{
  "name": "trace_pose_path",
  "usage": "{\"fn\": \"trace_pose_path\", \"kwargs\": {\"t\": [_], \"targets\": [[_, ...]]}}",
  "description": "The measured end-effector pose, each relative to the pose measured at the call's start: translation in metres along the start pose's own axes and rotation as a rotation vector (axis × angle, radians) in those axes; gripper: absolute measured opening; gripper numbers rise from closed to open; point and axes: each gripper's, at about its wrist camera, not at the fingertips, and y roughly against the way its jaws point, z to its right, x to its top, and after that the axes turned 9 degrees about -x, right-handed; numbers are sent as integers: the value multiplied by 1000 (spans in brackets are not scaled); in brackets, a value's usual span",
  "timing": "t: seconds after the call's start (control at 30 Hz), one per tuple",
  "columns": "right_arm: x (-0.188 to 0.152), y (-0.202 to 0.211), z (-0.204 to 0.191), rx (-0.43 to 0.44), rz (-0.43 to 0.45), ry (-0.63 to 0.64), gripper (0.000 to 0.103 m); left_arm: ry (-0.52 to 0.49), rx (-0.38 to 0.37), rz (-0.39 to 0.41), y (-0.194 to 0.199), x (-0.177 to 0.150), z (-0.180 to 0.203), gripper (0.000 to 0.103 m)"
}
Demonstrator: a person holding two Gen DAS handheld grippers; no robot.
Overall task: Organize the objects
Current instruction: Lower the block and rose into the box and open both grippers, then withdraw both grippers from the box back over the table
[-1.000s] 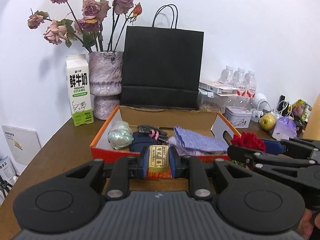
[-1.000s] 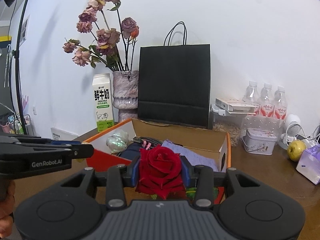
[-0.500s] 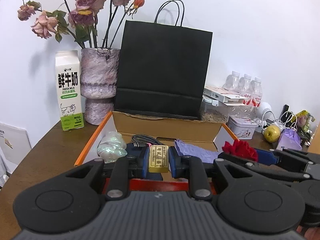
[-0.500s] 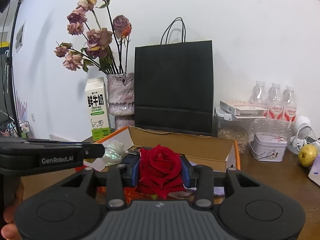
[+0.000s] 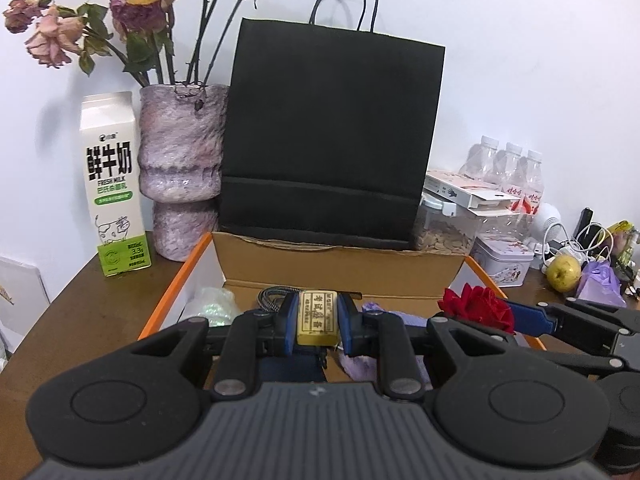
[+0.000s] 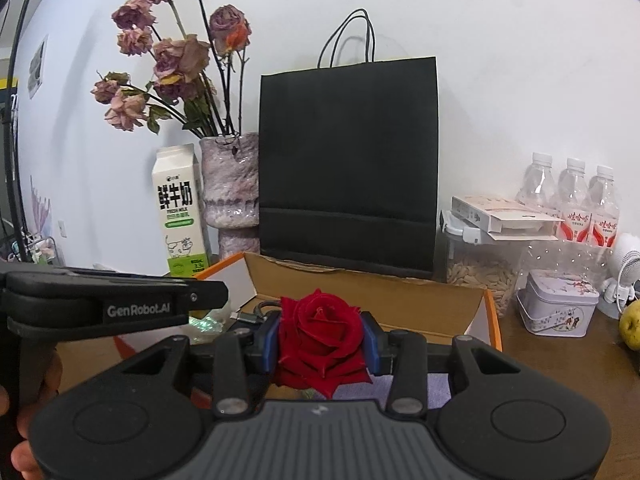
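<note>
My left gripper (image 5: 318, 322) is shut on a small gold bar with printed characters (image 5: 318, 316), held above an open orange cardboard box (image 5: 340, 266). My right gripper (image 6: 322, 340) is shut on a red rose (image 6: 322, 332), also over the box (image 6: 372, 292); the rose shows at the right in the left wrist view (image 5: 476, 306). Inside the box lie a shiny iridescent ball (image 5: 212, 306), a dark blue pouch (image 5: 292, 364), a coiled cable (image 5: 276, 294) and a purple cloth (image 5: 360, 362).
A black paper bag (image 5: 332, 136) stands behind the box. A milk carton (image 5: 116, 188) and a vase of dried roses (image 5: 182, 168) stand at left. At right are a seed jar (image 5: 444, 228), a tin (image 5: 504, 258), water bottles (image 5: 516, 176) and a yellow fruit (image 5: 564, 274).
Both grippers have moved forward and up over the box, still holding the gold bar and the rose. The box and the bag look closer.
</note>
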Motion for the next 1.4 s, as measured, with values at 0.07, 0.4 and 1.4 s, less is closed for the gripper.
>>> {"fn": "trace_pose_path", "kwargs": {"t": [0.07, 0.4, 1.4], "targets": [[1, -6, 3, -4, -3, -2, 39, -4, 0, -1, -6, 2, -1, 22], [3, -29, 16, -32, -24, -15, 39, -12, -10, -18, -32, 8, -7, 22], [-6, -40, 13, -110, -79, 16, 103, -32, 74, 49, -36, 8, -15, 103]]}}
